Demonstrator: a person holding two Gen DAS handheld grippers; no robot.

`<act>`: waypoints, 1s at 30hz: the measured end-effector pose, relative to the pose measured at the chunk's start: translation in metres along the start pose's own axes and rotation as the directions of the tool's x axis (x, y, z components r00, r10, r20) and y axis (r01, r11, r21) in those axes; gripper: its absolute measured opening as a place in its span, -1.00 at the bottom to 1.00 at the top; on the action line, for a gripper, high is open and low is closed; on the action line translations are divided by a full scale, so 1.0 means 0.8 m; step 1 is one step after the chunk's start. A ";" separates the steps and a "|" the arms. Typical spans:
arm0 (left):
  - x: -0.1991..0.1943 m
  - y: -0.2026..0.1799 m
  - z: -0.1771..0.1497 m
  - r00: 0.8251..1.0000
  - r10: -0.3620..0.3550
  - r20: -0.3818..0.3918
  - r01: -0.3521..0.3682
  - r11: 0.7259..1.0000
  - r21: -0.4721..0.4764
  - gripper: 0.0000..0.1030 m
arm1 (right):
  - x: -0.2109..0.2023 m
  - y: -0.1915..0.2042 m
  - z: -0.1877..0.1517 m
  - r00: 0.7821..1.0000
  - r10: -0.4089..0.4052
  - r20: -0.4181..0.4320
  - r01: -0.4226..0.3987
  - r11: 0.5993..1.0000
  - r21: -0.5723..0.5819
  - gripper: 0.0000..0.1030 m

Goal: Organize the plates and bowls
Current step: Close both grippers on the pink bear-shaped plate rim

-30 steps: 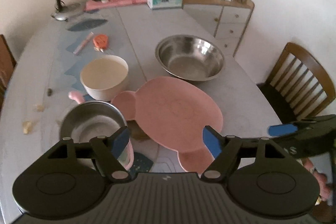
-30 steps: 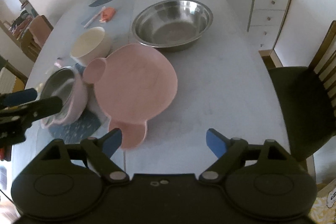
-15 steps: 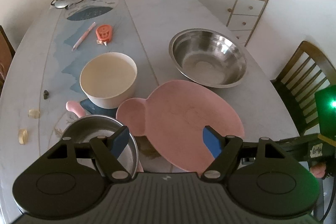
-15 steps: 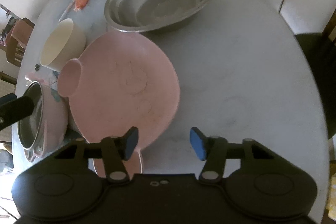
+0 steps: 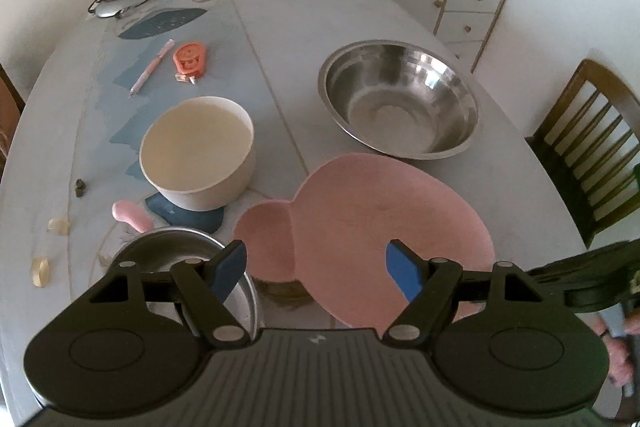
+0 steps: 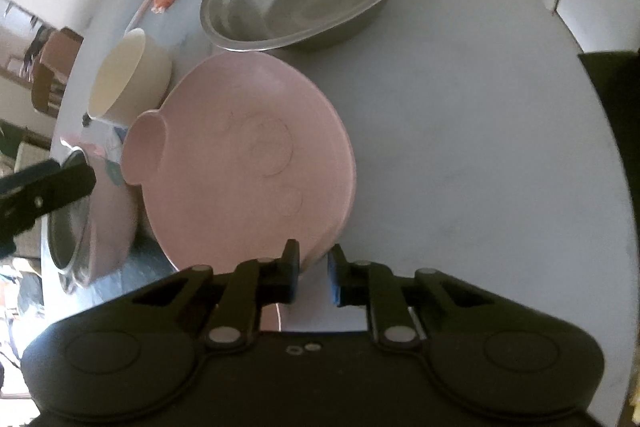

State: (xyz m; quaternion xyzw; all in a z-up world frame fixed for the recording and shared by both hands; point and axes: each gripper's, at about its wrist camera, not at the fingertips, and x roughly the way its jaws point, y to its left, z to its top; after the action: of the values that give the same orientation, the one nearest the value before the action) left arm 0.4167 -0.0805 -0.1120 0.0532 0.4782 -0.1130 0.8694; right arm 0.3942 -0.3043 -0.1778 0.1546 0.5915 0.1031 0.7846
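Two grippers at work: right gripper [image 6: 313, 273] nearly closed on near rim of pink bear-shaped plate [image 6: 248, 163], mid-table, tilted up. Looks like pickup step; next prob. lift & stack it. Left gripper [image 5: 316, 269] wide open, holding nothing, hovering over small steel bowl [image 5: 172, 259].
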 end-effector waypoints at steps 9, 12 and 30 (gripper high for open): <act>0.026 -0.036 -0.006 0.999 -0.004 -0.050 0.008 0.996 0.092 0.46 | -0.025 -0.049 0.000 0.998 -0.029 -0.050 0.024 0.995 -0.101 -0.77; 0.037 -0.047 -0.014 0.997 -0.007 -0.080 0.016 0.994 0.113 0.39 | -0.034 -0.064 -0.001 0.998 -0.052 -0.041 0.047 0.992 -0.117 -0.80; 0.056 -0.048 -0.076 0.986 0.039 -0.163 -0.020 0.993 0.120 0.06 | -0.057 -0.078 -0.060 0.996 -0.015 -0.087 -0.002 0.982 -0.191 -0.43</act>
State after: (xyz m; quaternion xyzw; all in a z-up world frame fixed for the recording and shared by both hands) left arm 0.3800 -0.1123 -0.1818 0.1208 0.5401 -0.1234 0.8237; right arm 0.3341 -0.3725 -0.1723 0.0723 0.6135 0.1635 0.7692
